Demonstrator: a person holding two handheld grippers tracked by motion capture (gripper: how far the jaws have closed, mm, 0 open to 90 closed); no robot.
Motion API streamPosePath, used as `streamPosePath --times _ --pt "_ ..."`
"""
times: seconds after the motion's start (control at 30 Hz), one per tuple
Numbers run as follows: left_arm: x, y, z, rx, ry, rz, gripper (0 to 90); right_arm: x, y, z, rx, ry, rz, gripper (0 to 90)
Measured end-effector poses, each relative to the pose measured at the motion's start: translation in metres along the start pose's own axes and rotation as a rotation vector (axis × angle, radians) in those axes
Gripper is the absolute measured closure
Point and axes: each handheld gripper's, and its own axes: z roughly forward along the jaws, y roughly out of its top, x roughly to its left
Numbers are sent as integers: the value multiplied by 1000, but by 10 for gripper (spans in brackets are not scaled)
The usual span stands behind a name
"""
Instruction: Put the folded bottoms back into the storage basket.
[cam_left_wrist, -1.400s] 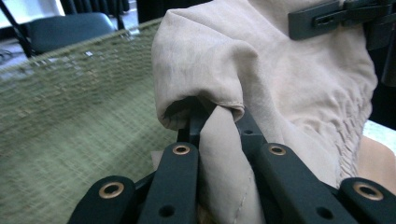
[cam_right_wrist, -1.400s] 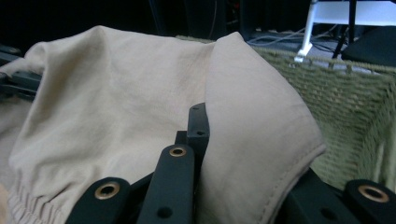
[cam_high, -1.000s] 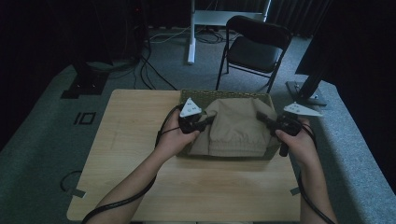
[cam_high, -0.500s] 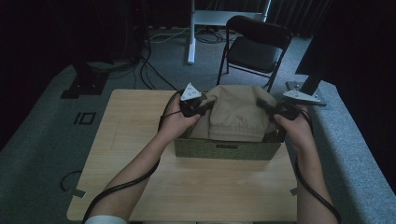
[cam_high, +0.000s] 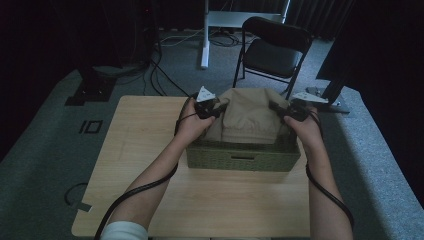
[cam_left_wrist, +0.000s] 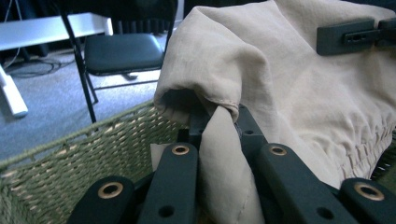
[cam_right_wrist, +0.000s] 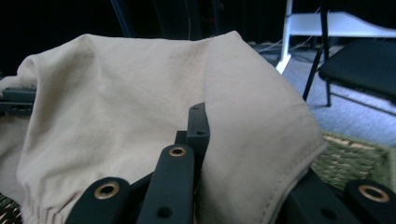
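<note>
Beige crumpled cloth (cam_high: 248, 116) over woven green basket (cam_high: 243, 156), both grippers' black fingers (cam_left_wrist: 180, 161) clamping its folds

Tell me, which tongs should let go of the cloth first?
Probably neither first. The left tongs and right tongs each pinch a far corner of the beige cloth, level over the green basket. Both look equally placed to lower it in together.
</note>
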Motion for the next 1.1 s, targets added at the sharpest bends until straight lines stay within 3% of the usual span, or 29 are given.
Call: streamPosePath --times 0.3,0.67,0.9,1.1 --pt "12 -25 30 49 7 -58 819 -16 -29 31 84 -48 29 797" --pt "23 -57 56 164 53 -112 806 -25 -59 61 182 -88 52 795" --pt "28 -63 65 205 55 -130 796 -30 -73 74 246 -106 69 794" --pt "29 -66 71 231 88 -126 764 -33 -78 84 282 -126 78 786"
